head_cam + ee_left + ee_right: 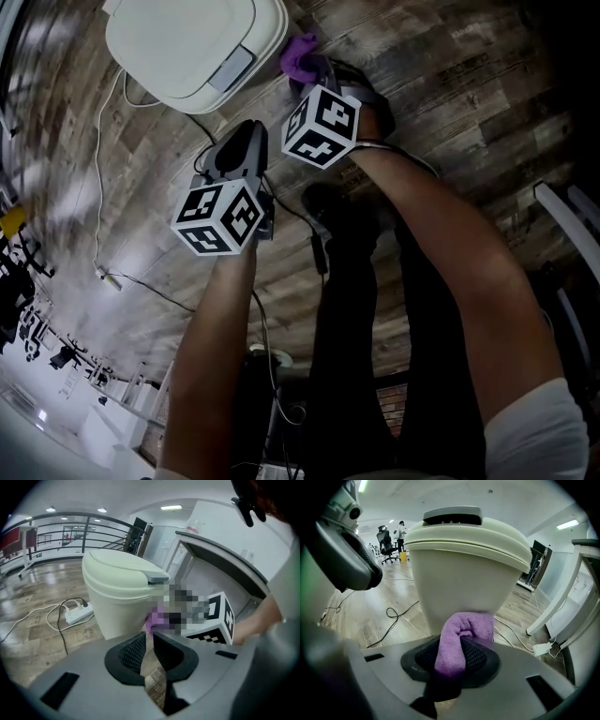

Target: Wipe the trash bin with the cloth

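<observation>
The right gripper (461, 641) grips the purple cloth (471, 623) — soft, light, best held bunched — close before the trash bin (464, 573) wall; the left gripper (148, 638) is empty, its jaws barely apart.

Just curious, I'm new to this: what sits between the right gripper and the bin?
The purple cloth, clamped in the right gripper's jaws, bunches just in front of the bin. The right gripper view shows it best.
</observation>
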Action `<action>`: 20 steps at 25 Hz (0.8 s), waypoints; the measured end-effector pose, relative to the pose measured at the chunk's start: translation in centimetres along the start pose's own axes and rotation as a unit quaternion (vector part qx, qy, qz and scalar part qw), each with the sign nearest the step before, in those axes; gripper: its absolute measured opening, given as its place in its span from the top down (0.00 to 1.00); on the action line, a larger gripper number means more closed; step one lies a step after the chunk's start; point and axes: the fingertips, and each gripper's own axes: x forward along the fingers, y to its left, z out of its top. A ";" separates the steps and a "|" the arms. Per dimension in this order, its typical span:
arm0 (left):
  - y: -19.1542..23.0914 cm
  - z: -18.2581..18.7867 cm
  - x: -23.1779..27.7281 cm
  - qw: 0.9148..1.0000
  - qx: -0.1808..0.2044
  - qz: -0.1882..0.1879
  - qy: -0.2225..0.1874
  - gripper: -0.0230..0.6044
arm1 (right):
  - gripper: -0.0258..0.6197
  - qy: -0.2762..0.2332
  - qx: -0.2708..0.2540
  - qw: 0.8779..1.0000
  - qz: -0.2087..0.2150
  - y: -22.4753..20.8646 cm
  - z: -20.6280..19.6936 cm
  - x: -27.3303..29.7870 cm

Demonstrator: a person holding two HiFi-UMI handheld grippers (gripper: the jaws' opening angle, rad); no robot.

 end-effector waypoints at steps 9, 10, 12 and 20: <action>2.7 -2.4 -1.9 0.999 -0.043 0.014 -0.018 0.91 | 0.80 0.003 -0.050 0.997 0.054 6.5 2.1 1.5; 3.2 -2.6 -2.2 0.999 -0.047 0.017 -0.019 0.91 | 0.80 0.002 -0.060 0.996 0.066 7.6 2.5 1.6; 4.2 -3.2 -2.9 0.998 -0.053 0.025 -0.020 0.91 | 0.80 -0.006 -0.082 0.992 0.096 10.0 3.4 1.8; 7.1 -7.2 -3.8 0.995 -0.089 0.048 -0.006 0.91 | 0.80 -0.012 -0.163 0.971 0.176 14.9 2.7 0.6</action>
